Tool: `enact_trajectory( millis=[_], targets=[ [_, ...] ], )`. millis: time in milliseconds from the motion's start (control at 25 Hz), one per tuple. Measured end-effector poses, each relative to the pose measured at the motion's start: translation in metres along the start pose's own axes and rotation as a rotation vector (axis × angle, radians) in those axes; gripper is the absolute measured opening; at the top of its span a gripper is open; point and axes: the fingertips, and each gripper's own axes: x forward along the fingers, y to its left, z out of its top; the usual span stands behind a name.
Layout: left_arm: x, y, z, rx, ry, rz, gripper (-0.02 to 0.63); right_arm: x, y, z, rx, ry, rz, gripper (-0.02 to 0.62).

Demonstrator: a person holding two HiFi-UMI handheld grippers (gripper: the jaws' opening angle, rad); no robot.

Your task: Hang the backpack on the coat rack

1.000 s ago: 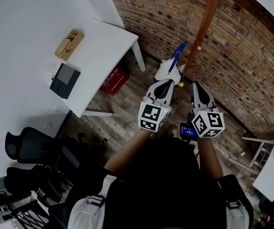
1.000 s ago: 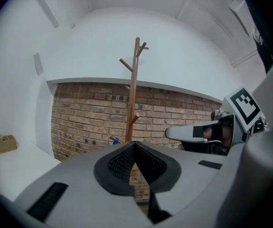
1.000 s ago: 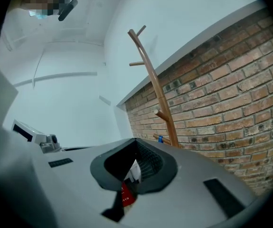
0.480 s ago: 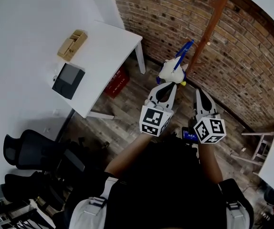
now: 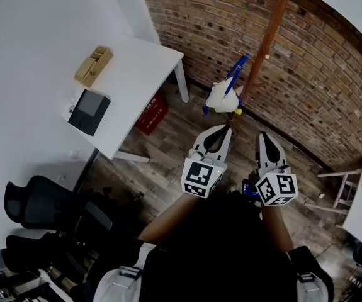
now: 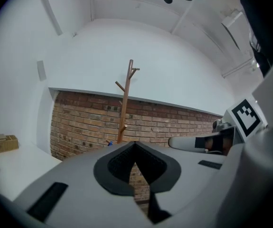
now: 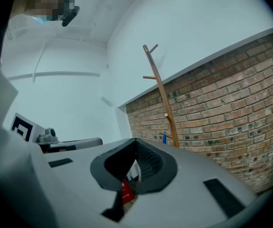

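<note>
Now the left claw [image 5: 225, 129] and the right claw [image 5: 263, 136] are being drawn back from the coat rack [image 5: 267, 39], each pressed together with nothing pinched, whereas a second ago the left one was close against the backpack [image 5: 223, 98]. The backpack is being left hanging from the rack by its blue strap, well apart from both claws. The hanging is therefore judged done.

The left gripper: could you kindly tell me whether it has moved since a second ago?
Yes. The left gripper has drawn back from the coat rack toward the person, opening a gap below the hanging backpack.
</note>
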Motion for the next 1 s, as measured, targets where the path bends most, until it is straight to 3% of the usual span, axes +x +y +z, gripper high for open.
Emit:
enact_trajectory(
  millis=[400,1000],
  targets=[
    [-0.01,-0.035,-0.007,-0.012,-0.017,0.098,0.008,-0.037,-0.019,-0.003,0.013,0.004,0.053,0.012],
    [-0.001,-0.07,-0.016,-0.018,-0.009,0.103,0.008,-0.052,-0.029,-0.007,0.003,0.02,0.126,0.012]
  ],
)
